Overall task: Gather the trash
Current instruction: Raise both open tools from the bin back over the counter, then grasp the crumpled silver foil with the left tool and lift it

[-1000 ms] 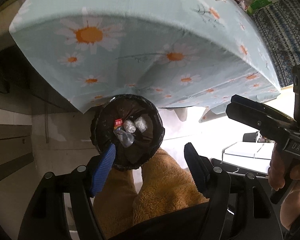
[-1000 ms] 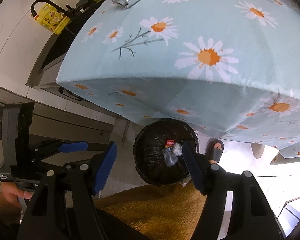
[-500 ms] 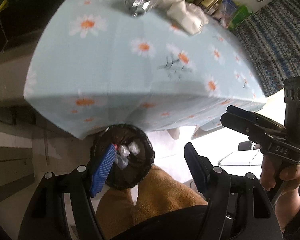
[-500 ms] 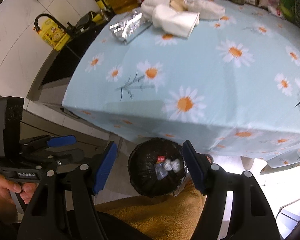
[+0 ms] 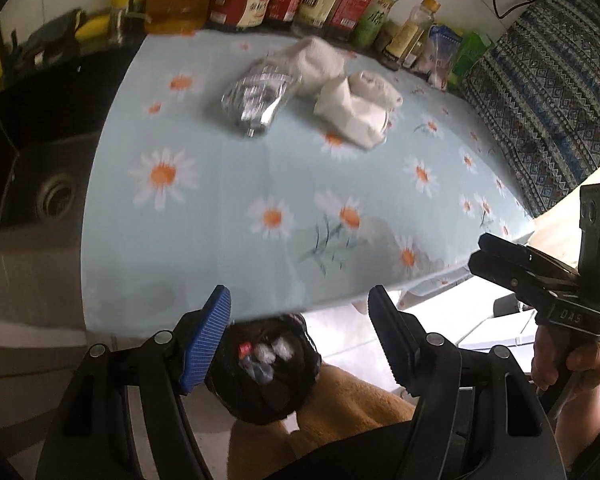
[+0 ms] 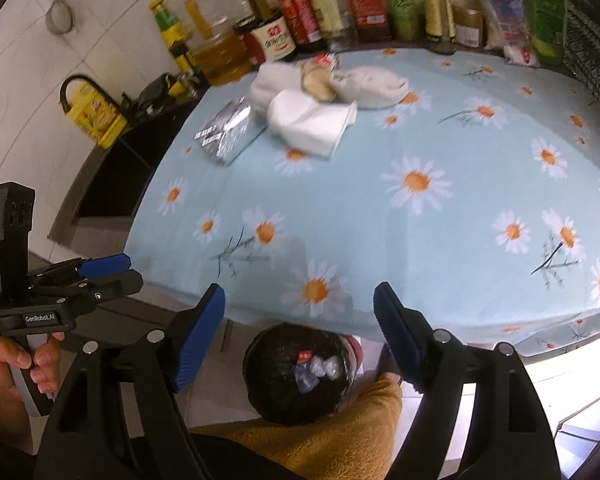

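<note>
Trash remaining on my bench (image 6: 440,240): a silver foil wrapper (image 6: 226,132), a white crumpled paper (image 6: 312,124) just beside it, and further pale wads (image 6: 364,82) touching behind, all lying at the far side of the daisy-print cloth, near a row of bottles (image 6: 320,4) along the wall. Below the near edge of the bench stands the bin (image 6: 300,372), lined in black, with a few clear and red scraps already inside. My left tongs (image 5: 300,332) are spread with nothing between the blue pads; my right tongs (image 6: 300,328) are opening, likewise with nothing between them. Both hang above the near edge, well apart from the litter. Step in hand, as I judge it: the reach back toward the bench for another piece, some trash being binned and several pieces left. The next move calls for carrying one pair of tongs across the cloth to the foil wrapper, the nearest piece on the left side, and lowering the pads to either side of it; being flat and slippery, it probably wants a pinch at a raised edge.
</note>
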The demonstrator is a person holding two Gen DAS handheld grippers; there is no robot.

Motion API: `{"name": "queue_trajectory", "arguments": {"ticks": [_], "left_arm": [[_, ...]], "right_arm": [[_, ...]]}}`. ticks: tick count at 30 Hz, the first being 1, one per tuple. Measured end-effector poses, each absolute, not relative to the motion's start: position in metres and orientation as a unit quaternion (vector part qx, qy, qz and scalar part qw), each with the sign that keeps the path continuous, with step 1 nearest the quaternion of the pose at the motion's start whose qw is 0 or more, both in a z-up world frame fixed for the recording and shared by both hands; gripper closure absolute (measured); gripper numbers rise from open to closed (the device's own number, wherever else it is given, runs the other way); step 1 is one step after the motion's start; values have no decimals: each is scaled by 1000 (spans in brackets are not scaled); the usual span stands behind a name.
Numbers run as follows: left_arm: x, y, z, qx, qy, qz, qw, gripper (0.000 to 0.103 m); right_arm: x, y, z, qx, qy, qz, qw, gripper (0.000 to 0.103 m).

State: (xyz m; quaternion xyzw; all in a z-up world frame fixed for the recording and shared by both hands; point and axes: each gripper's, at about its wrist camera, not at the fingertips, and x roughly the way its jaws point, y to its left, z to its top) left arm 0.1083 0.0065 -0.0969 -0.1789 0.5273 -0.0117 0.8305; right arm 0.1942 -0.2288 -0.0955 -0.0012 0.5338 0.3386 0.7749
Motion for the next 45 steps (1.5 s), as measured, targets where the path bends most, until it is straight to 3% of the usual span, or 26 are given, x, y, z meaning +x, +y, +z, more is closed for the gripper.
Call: {"name": "queue_trajectory", "arguments": {"ticks": [6,9,12,16,36,40,42,45], "left_arm": [[136,7,-82,-153,521,-4,840,34],[151,8,-76,-137,519,4,844,34],[167,10,-76,-124,522,15,844,27],[190,13,-74,-94,527,29,844,27],[293,31,-117,-11,584,25,811,27],[304,30,-126,-1,591,15,806,30],[308,29,-128,4,594,9,805,42],[311,30,-131,8,597,7,802,44]], "right_arm": [[220,-241,-90,6,527,336,781,25],[231,-244,-90,14,528,339,779,18],[241,-247,-92,20,530,343,775,18],[252,-247,-94,20,530,355,770,13],[296,-241,-99,10,530,373,762,13],[302,-239,-101,5,533,375,759,13],[305,-237,-101,2,534,376,757,13],[307,-231,-100,-8,531,382,757,13]]}}
